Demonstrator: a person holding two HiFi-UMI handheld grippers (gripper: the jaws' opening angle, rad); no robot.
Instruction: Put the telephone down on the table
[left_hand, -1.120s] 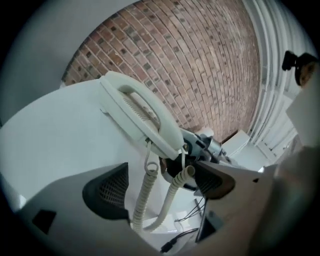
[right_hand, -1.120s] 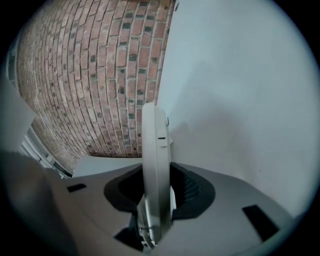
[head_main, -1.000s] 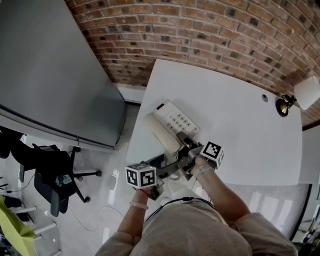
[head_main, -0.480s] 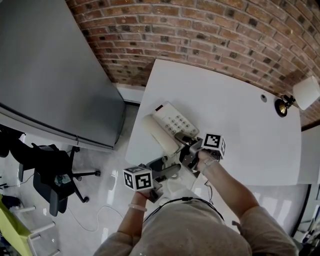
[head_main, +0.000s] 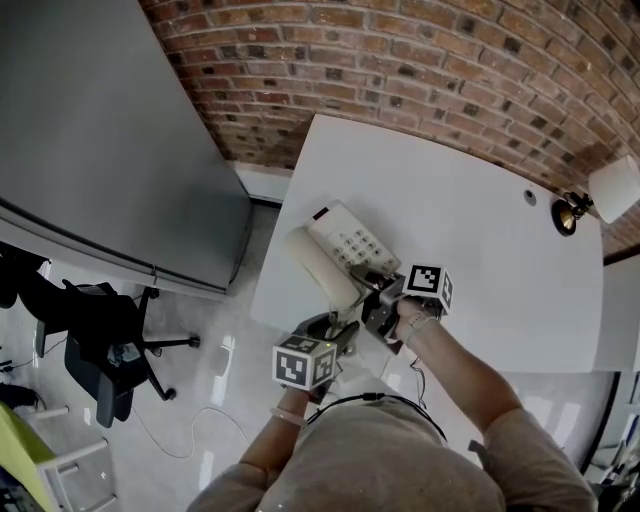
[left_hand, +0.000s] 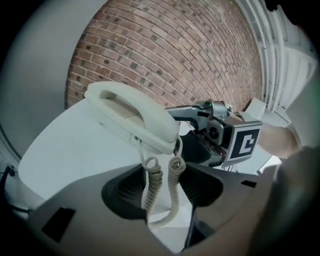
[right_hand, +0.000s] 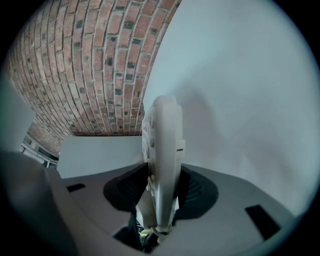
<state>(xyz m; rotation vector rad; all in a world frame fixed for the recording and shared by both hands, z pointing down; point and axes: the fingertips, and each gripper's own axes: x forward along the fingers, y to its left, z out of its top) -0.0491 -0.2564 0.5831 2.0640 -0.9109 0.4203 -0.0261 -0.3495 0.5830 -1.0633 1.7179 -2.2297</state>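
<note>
Nearest the person, the left gripper (left_hand: 162, 190) hovers off the table's edge, its marker cube (head_main: 305, 362) at 6 o'clock from the telephone (head_main: 340, 248). Its jaws have just been closing, yet they stand apart. The coiled cord (left_hand: 175, 172) hangs in a loop between the pads, one strand close to each, and it does not look squeezed.

At about 2 o'clock from that cube, the right gripper (right_hand: 160, 192) reaches the telephone from 5 o'clock, its own cube (head_main: 428, 287) above the wrist. Its jaws have just been opening a little, but in the right gripper view both pads lie against the flat sides of the telephone's near end and pinch it.

The telephone sits on the white table (head_main: 470, 230) by the near left corner, at about 8 o'clock from the tabletop's middle. The handset (head_main: 318, 268) rests in its cradle along the left side, with the keypad (head_main: 362, 242) to its right.

An office chair (head_main: 110, 350) stands on the floor at 9 o'clock from the left cube. A lamp (head_main: 600, 190) stands at the table's far right, at 3 o'clock from the telephone. A brick wall (head_main: 400, 60) runs behind the table at 12 o'clock.
</note>
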